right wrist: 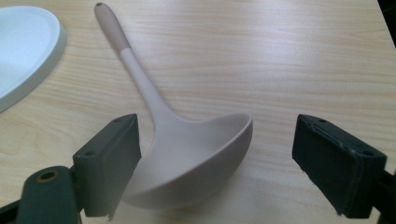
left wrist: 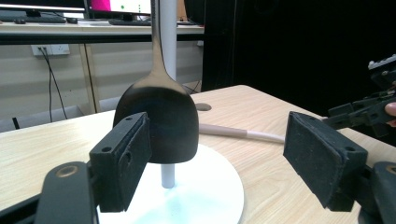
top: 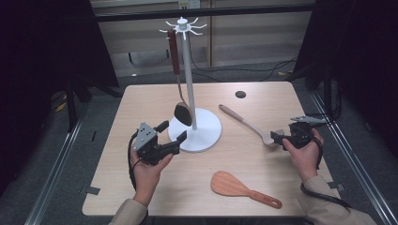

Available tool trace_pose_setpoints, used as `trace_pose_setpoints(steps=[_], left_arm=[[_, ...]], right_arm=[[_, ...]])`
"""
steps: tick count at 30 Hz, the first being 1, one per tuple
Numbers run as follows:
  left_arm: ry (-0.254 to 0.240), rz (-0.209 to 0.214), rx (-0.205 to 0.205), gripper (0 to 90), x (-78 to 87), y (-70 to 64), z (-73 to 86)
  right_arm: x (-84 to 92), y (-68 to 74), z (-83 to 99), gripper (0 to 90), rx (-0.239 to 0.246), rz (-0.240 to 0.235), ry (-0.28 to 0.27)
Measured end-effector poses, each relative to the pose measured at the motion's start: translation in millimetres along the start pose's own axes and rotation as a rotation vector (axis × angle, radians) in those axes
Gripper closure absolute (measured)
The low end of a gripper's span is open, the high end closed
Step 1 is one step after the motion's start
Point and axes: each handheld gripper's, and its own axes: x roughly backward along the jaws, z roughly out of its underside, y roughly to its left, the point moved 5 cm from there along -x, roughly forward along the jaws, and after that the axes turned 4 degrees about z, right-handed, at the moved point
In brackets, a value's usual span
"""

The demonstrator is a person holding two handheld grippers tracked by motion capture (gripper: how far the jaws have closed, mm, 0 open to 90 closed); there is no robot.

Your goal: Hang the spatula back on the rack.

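Observation:
A white utensil stand [top: 188,70] rises from a round base [top: 206,126] at the table's middle. From one of its top hooks hangs a dark spoon [top: 183,114] with a brown handle. My left gripper [top: 172,131] is open just in front of the base, with the spoon's bowl [left wrist: 159,121] beyond its jaws and nothing between them. A beige ladle [top: 244,123] lies on the table right of the stand. My right gripper [top: 278,138] is open around the ladle's bowl [right wrist: 187,158], and its right pad stands well clear of the bowl.
A wooden rice paddle [top: 234,186] lies near the front edge, between my two hands. A small dark hole [top: 240,94] is set in the tabletop [top: 141,103] at the back. Dark curtains and cables surround the table.

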Motion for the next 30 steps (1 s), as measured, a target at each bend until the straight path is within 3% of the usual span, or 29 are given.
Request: trace_pose_setpoints(steps=[7, 8, 9, 10, 14, 15, 17, 18, 26, 30], left_arm=[[0.002, -0.010, 0.003, 22.7, 2.2, 2.7, 0.2], [-0.001, -0.004, 0.004, 22.7, 2.7, 2.5, -0.3], [-0.001, -0.004, 0.004, 22.7, 2.7, 2.5, -0.3], [0.000, -0.009, -0.010, 22.7, 2.6, 2.4, -1.0], [0.002, -0.007, -0.015, 22.7, 1.9, 1.2, -1.2], [0.006, -0.006, -0.018, 22.7, 1.8, 0.9, -1.2], [0.002, -0.004, -0.012, 22.7, 1.5, 0.0, -1.3], [0.003, -0.003, -0.010, 22.7, 1.5, -0.4, -1.3], [0.001, 0.001, -0.018, 22.7, 1.0, -2.3, -2.7], [0.003, 0.004, -0.021, 22.7, 0.4, -1.6, -2.0]], right_arm=[[-8.9, -1.4, 4.6, 25.0, -0.009, 0.025, 0.066], [-9.4, -0.9, 5.5, 32.7, -0.037, -0.006, 0.073], [-9.4, -0.9, 5.5, 32.7, -0.037, -0.006, 0.073], [-8.1, 0.6, 5.8, 40.0, -0.046, -0.019, 0.077], [-5.4, 3.0, 5.8, 42.4, -0.045, -0.024, 0.081], [-2.9, 2.9, 5.8, 47.3, -0.059, -0.025, 0.081], [-2.0, 2.1, 5.8, 48.7, -0.063, -0.031, 0.080], [1.8, 0.9, 5.2, 54.8, -0.096, -0.043, 0.083], [5.4, -1.8, 3.1, 63.5, -0.122, -0.050, 0.085], [1.7, -2.7, 0.2, 64.3, -0.112, -0.029, 0.092]])
